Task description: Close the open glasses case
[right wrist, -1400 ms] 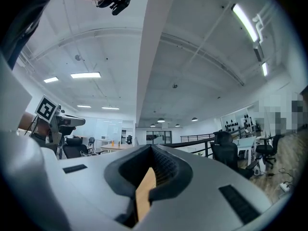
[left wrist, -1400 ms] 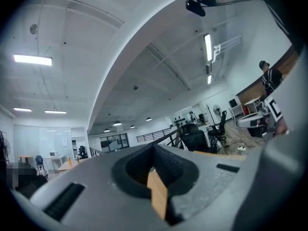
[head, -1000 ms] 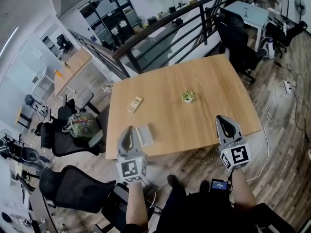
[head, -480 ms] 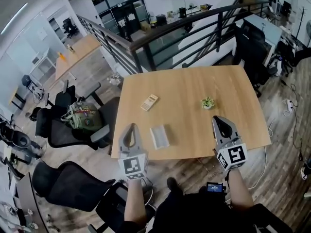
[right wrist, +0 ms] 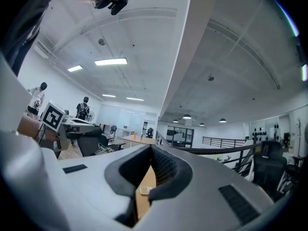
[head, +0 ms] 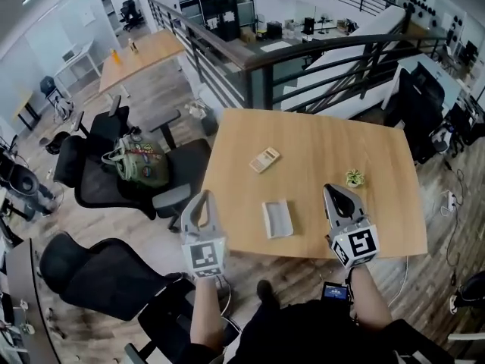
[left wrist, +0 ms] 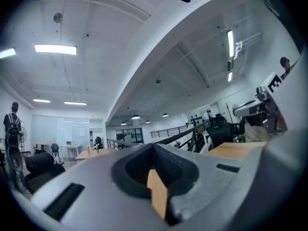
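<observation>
**Head view, looking steeply down.** The wooden counter [head: 318, 135] fills the centre. Its near edge runs just ahead of my feet, its left edge borders a black office chair [head: 182, 174], and a dark railing [head: 326, 48] stands beyond its far edge.

My left hand-held gripper [head: 201, 198] hangs at the near-left corner. Its tips are about on the counter's left edge and its body is over the wooden floor [head: 295, 268]. Its jaws are together with nothing between them. My right hand-held gripper [head: 333, 193] lies over the near strip of the counter, its jaws likewise pressed together and empty.

The glasses case [head: 277, 218], grey and oblong, lies flat close to the near edge, between the two grippers and apart from both. Its long axis runs from the near edge toward the far edge, leaning slightly left at the far end. It is too small here for me to tell on which side the lid hinges. Bare wood lies on both sides of it.

A beige keypad [head: 264, 159] lies farther in. A small potted plant [head: 354, 177] stands just beyond my right tips.
</observation>
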`<state>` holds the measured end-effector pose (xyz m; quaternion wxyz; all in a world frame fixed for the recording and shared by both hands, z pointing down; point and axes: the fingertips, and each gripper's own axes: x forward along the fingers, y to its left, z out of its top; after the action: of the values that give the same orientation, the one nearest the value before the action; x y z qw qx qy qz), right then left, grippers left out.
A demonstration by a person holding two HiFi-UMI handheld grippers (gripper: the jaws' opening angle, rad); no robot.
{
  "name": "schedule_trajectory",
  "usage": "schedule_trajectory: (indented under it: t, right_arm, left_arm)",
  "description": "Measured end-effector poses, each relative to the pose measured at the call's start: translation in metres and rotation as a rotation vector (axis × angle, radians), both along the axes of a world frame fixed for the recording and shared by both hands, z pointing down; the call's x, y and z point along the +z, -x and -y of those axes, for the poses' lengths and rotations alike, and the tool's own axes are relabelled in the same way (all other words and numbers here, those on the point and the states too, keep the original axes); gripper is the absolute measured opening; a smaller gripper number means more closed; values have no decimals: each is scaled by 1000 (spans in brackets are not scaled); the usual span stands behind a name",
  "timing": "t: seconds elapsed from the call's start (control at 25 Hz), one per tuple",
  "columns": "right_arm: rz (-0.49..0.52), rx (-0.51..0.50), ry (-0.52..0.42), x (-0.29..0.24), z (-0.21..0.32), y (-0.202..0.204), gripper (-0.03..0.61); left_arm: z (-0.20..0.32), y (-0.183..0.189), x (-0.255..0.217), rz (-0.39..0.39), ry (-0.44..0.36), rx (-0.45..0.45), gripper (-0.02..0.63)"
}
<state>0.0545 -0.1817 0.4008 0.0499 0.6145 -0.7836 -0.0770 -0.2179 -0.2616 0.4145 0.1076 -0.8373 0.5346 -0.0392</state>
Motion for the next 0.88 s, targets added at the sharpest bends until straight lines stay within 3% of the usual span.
schedule_trajectory:
  t: [0.4, 0.68, 0.88]
  right_arm:
    - [-57, -197, 46, 4, 53, 86, 14]
    - [-56, -363, 52, 14, 76, 105, 14]
    - [-28, -422, 41, 14, 85, 82, 14]
  left_arm:
    - [12, 56, 10, -56, 25, -101, 0]
    - [12, 42, 13, -35, 40, -171, 0]
    - [5, 19, 12, -36, 51, -226, 0]
